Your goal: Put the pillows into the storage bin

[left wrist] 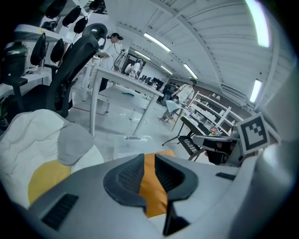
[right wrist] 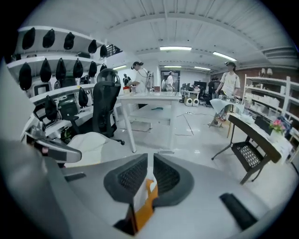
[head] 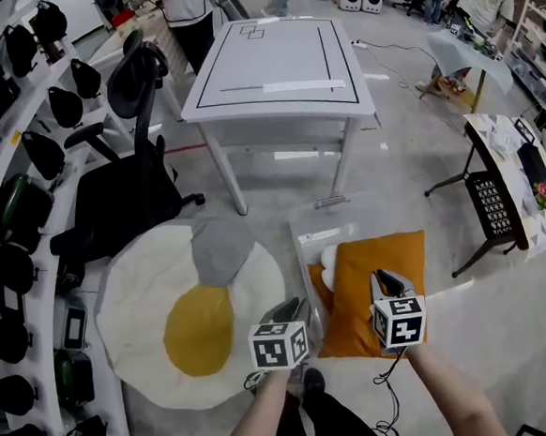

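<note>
- Clamped in the left gripper (left wrist: 148, 175): near left edge of the orange pillow (head: 355, 300), orange cloth filling the whole gap between the jaws
- Pinched in the right gripper (right wrist: 149, 175), jaws almost together: a fold of the same pillow and a white tag (right wrist: 138, 196), at the pillow's near right side
- Lying in the clear storage bin (head: 348, 218) on the floor, covering most of its opening, with a white cushion (head: 331, 258) showing at the bin's far left
- On the floor left of the bin: fried-egg pillow (head: 148, 297), grey pillow (head: 221, 249) resting on its far edge
- Beyond the bin: white table (head: 280, 71), black office chair (head: 130, 195) to its left
</note>
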Demonstrator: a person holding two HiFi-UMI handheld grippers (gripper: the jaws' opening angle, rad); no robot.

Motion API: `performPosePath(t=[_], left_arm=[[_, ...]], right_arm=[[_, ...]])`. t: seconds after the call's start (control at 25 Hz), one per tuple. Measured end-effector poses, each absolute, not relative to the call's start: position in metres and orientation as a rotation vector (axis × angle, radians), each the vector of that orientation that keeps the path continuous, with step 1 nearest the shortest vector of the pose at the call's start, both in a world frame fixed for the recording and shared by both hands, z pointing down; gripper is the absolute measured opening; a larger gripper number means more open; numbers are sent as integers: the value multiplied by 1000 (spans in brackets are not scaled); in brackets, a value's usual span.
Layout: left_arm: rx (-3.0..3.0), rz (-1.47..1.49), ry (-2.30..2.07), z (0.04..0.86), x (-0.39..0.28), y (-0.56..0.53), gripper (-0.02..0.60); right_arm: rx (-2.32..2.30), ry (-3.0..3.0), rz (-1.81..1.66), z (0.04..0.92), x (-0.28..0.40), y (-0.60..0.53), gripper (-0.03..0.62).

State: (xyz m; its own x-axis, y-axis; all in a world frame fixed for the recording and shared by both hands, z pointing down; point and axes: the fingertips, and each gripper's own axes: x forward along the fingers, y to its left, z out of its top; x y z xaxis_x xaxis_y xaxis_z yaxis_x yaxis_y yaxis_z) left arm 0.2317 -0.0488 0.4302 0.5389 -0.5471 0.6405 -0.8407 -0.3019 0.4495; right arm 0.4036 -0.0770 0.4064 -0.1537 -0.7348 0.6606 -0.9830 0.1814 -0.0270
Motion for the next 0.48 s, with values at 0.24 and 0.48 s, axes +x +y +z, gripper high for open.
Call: performPosePath(t=[0.24,0.48], left_arm=[[2055,501,-1130,412,235,-37,69],[2114,523,-1172,390,233,-25,69]], right_arm=[[1664,-2043,764,390,400,-44,2],[1678,-2091,851,378,400,-11,0]])
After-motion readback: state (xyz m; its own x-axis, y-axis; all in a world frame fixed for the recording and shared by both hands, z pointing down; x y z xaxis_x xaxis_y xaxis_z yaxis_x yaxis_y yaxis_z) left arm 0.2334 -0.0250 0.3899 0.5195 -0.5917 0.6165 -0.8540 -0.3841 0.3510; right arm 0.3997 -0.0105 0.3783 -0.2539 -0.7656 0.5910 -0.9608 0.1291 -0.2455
